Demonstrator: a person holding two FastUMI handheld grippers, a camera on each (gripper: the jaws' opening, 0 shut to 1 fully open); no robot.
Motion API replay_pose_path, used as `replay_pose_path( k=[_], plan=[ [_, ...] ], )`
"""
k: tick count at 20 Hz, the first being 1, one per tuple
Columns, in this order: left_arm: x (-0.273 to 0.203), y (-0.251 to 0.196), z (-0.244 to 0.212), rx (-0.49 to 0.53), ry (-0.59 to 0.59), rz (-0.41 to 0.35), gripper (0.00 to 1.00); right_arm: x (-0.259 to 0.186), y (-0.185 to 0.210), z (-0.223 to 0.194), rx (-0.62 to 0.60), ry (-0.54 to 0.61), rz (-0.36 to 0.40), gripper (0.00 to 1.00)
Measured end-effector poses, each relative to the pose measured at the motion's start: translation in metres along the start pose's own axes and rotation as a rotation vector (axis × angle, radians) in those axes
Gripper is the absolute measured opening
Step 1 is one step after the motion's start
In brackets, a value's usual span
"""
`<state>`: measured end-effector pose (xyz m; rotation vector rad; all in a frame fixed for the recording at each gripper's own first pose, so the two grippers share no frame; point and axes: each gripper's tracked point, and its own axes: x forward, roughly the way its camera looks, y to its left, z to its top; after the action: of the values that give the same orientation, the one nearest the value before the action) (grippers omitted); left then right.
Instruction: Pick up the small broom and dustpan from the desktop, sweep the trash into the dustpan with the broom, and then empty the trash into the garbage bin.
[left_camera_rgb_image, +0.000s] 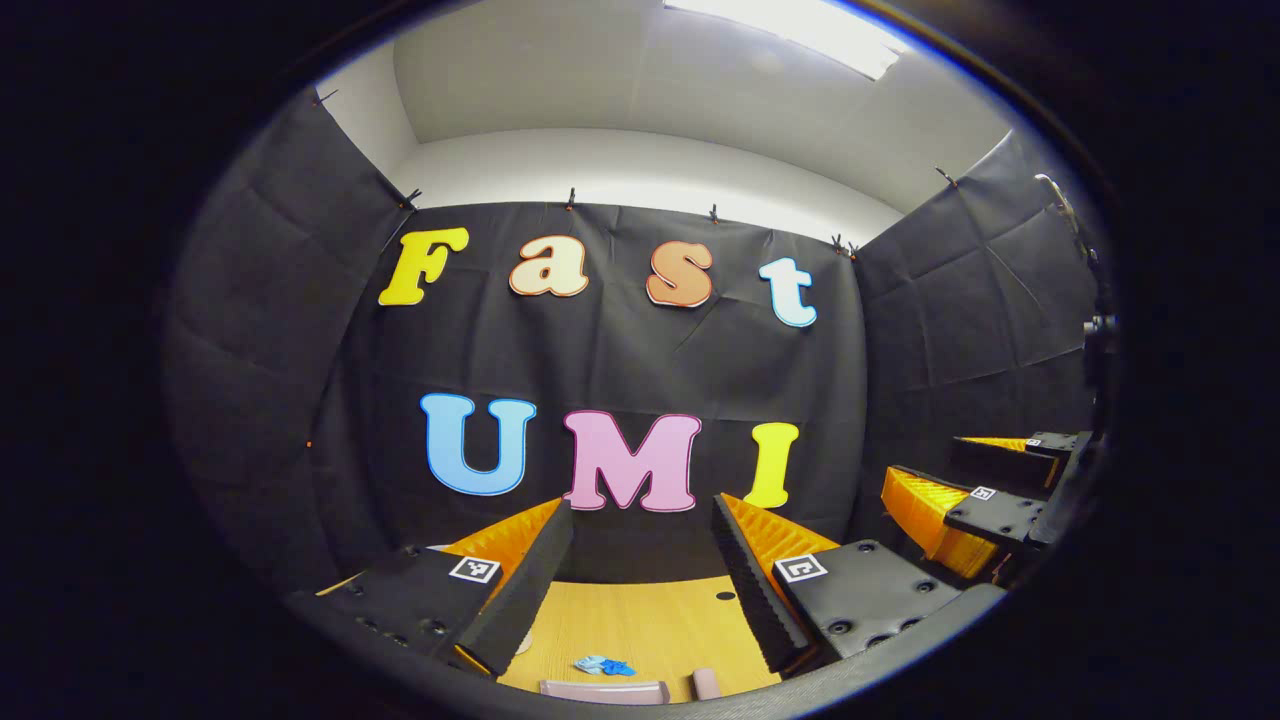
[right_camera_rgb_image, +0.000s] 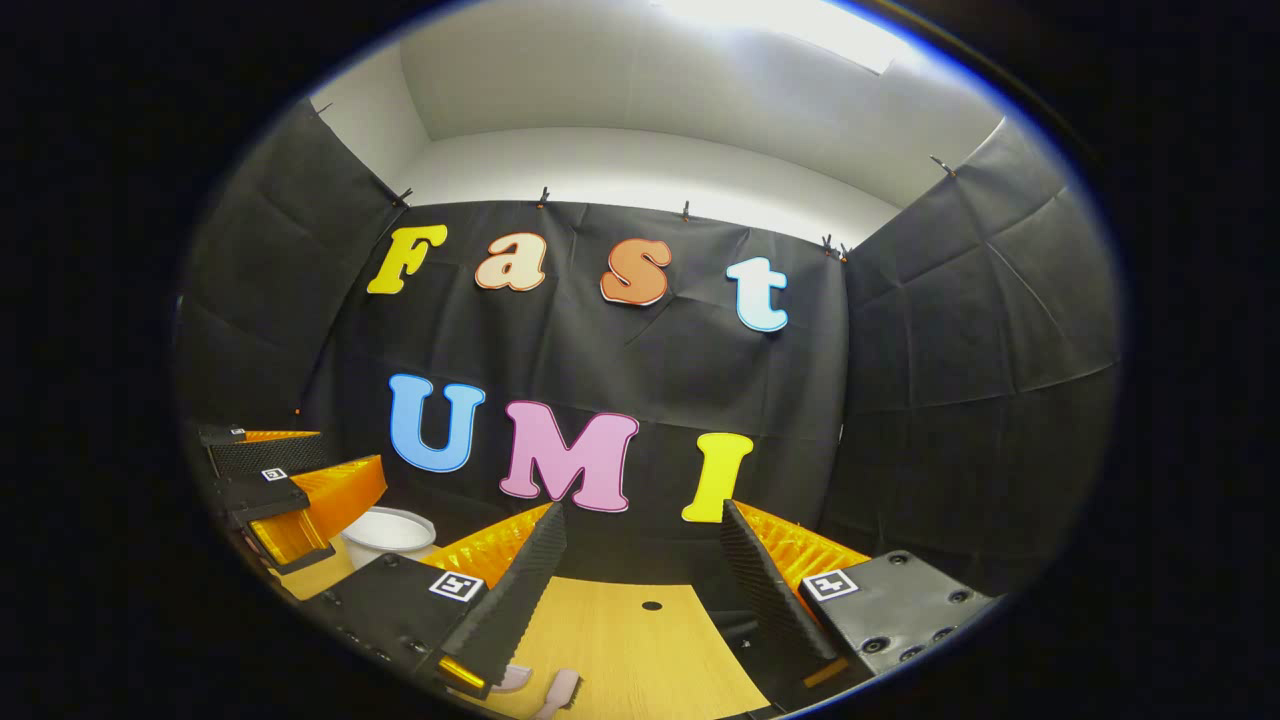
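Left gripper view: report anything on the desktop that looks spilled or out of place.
A small crumpled blue scrap lies loose on the wooden desktop, just beyond a pale pinkish edge at the bottom. It looks like litter. Nothing else stands out, and the left gripper is above with its jaws open.

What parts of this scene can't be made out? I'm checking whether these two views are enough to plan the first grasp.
- Pale pink items at the bottom edge of the left gripper view: cut off, so broom or dustpan can't be told.
- Pink piece in the right gripper view: cut off by the edge.
- Blue scrap: too small to identify.
- White bin: partly hidden by the left gripper.
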<state>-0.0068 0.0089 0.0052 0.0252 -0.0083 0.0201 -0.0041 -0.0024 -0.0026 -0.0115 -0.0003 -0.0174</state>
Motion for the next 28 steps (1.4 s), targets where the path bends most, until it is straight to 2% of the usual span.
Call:
replay_pose_path(
  k=[5,10,11,12,21,23,28],
  plan=[
    [-0.001,0.003,-0.002,-0.001,0.007,0.003,0.82,0.002,0.008,-0.001,-0.004,0.0,0.015,0.97],
    [-0.002,0.001,-0.004,-0.02,0.013,-0.028,0.82,0.002,0.011,0.001,-0.038,-0.014,0.014,0.99],
    [-0.001,0.002,-0.003,-0.015,0.011,-0.027,0.84,0.002,0.013,0.002,-0.043,-0.017,0.016,0.99],
    [0.0,0.003,-0.002,-0.012,0.009,-0.026,0.82,0.001,0.014,0.002,-0.045,-0.018,0.017,0.99],
    [0.002,-0.002,-0.011,-0.01,0.036,-0.064,0.82,0.003,0.017,0.0,-0.04,0.002,0.018,0.97],
    [0.002,0.002,-0.012,-0.008,0.042,-0.059,0.84,0.006,0.018,0.001,-0.042,0.001,0.017,0.97],
    [0.002,0.007,-0.011,-0.005,0.038,-0.042,0.82,0.007,0.026,-0.005,-0.043,0.013,0.035,0.97]
  ],
)
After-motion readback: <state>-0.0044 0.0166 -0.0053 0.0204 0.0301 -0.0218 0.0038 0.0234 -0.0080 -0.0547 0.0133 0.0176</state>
